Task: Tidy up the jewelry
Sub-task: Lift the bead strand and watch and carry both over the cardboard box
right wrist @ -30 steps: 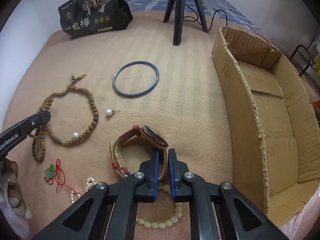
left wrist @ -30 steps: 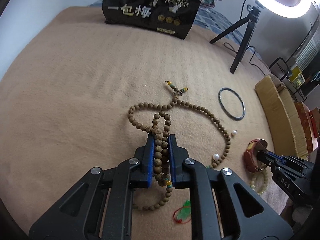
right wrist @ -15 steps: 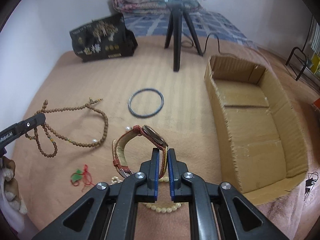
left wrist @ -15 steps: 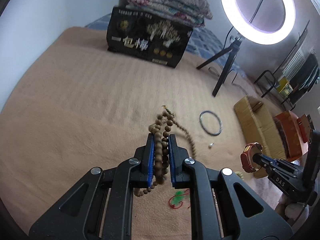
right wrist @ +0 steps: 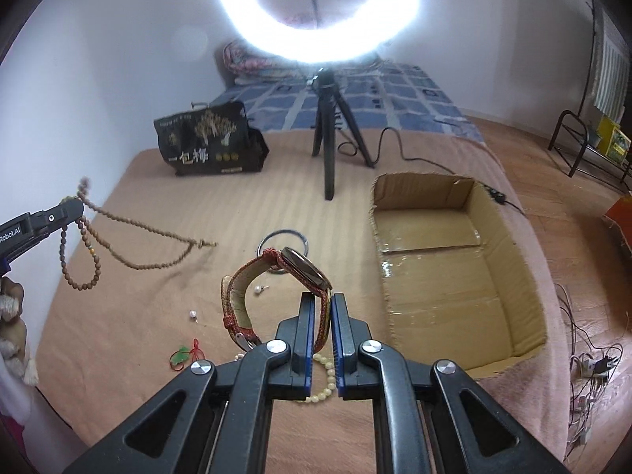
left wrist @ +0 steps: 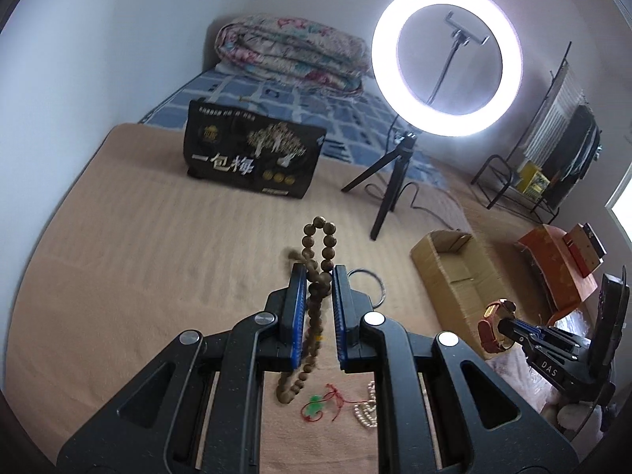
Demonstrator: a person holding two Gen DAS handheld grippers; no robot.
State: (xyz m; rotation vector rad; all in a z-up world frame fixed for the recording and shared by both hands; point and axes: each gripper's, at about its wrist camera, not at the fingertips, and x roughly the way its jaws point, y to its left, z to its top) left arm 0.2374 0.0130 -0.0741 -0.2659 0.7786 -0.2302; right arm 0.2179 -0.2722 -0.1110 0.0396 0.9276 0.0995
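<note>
Both pieces have just been lifted off the blanket (right wrist: 138, 308): left gripper (left wrist: 319, 276) clamping the wooden bead necklace (left wrist: 322, 249), right gripper (right wrist: 322, 308) pinching the watch (right wrist: 276, 276) strap, likely bound for the cardboard box (right wrist: 454, 260).

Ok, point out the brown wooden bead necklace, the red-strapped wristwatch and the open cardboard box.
Brown wooden bead necklace (right wrist: 152, 229), right wrist view, hanging strand.
Red-strapped wristwatch (right wrist: 306, 266), right wrist view, dark case.
Open cardboard box (right wrist: 442, 276), right wrist view, inner floor.

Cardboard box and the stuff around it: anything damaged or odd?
The cardboard box has a ragged, torn near edge and taped seams. Two loose pearl earrings lie apart on the blanket. Otherwise nothing stands out.
</note>
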